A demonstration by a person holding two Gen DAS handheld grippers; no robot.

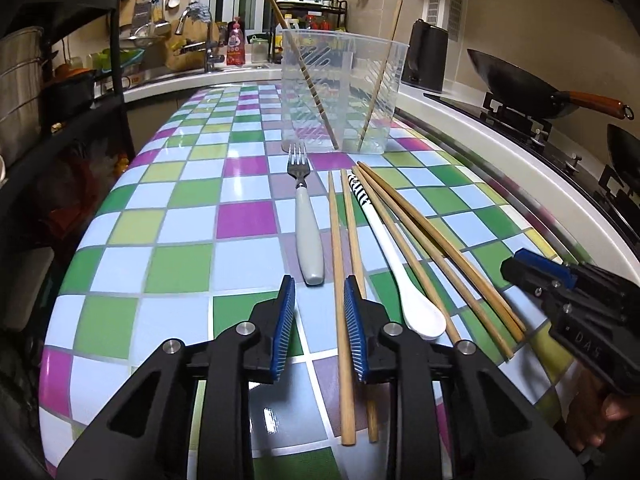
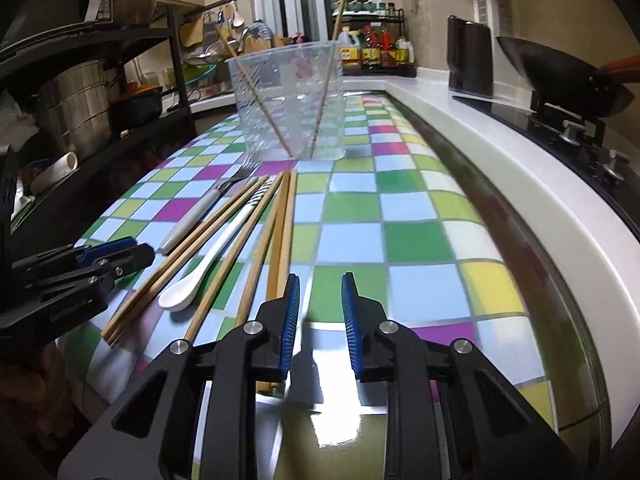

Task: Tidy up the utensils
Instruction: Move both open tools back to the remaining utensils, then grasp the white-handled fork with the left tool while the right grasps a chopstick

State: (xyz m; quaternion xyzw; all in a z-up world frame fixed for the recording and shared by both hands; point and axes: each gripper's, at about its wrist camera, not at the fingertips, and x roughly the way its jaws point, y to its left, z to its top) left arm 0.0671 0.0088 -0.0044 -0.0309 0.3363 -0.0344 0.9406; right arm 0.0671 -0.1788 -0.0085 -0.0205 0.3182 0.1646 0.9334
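Note:
A clear plastic container [image 1: 342, 92] stands at the far side of the checkered table and holds two chopsticks [image 1: 308, 80]. In front of it lie a fork with a grey handle [image 1: 307, 236], several wooden chopsticks [image 1: 340, 280] and a white spoon [image 1: 400, 276]. My left gripper [image 1: 320, 284] is open and empty, just short of the fork handle's near end, with a chopstick beside its right finger. My right gripper [image 2: 320, 280] is open and empty, low over bare table just right of the chopsticks [image 2: 280, 232]. The container [image 2: 290, 108], fork [image 2: 200, 212] and spoon [image 2: 212, 256] show there too.
The checkered table [image 1: 180, 240] has a white counter [image 1: 520, 152] along its right with a stove, woks [image 1: 520, 84] and a black kettle [image 1: 426, 56]. A black shelf rack [image 2: 100, 80] with pots stands left. A sink and spice rack are behind.

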